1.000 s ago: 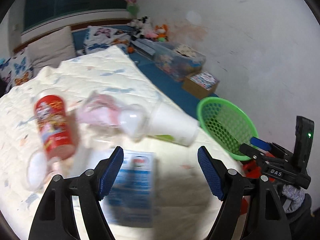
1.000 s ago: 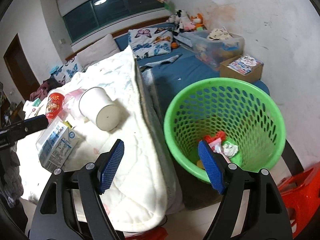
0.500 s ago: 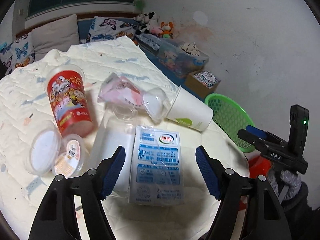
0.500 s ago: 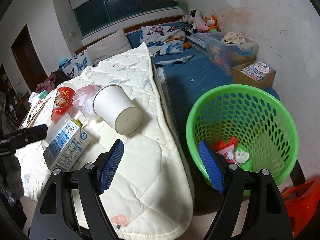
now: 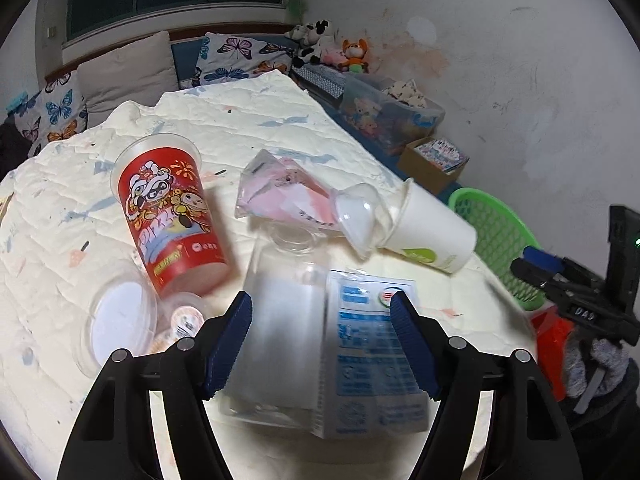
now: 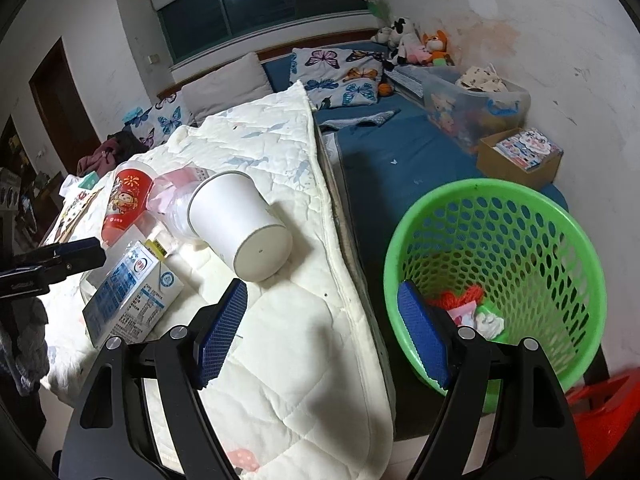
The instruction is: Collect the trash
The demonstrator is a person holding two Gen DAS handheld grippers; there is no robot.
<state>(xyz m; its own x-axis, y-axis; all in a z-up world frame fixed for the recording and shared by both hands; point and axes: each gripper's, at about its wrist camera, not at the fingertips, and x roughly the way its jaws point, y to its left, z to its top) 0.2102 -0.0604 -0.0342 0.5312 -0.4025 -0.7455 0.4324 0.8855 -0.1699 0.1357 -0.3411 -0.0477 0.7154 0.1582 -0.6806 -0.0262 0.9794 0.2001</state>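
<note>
Trash lies on a white quilt: a blue-and-white milk carton next to a clear plastic container, a red printed cup, a pink clear cup, a white paper cup on its side, and round lids. My left gripper is open, its fingers astride the carton and container. My right gripper is open and empty, over the quilt's edge beside the green basket. The carton and white cup also show in the right wrist view.
The green basket holds some red and white scraps. A blue mattress carries a clear storage bin and a cardboard box. Pillows and plush toys line the far wall. A red object is by the basket.
My left gripper has moved closer to the carton and container, which now lie between its fingers. My right gripper has shifted left, away from the basket, toward the quilt's edge.
</note>
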